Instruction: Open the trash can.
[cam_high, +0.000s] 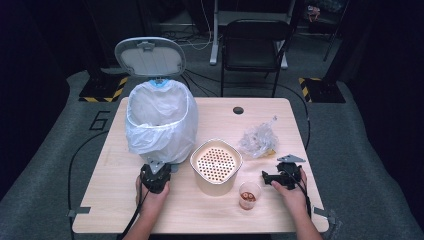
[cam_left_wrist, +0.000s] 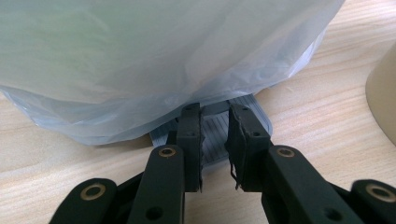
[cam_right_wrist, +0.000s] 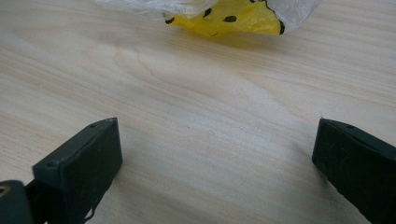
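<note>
Both grippers empty: left gripper (cam_left_wrist: 215, 140) fingers narrowly parted over bin pedal (cam_left_wrist: 215, 135); right gripper (cam_right_wrist: 215, 154) wide apart.

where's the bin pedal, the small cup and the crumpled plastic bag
pedal (cam_left_wrist: 219, 140): left gripper view, ribbed top between the jaws
cup (cam_high: 249, 195): high view, its open mouth
plastic bag (cam_high: 257, 139): high view, middle of the crumpled clear film
</note>
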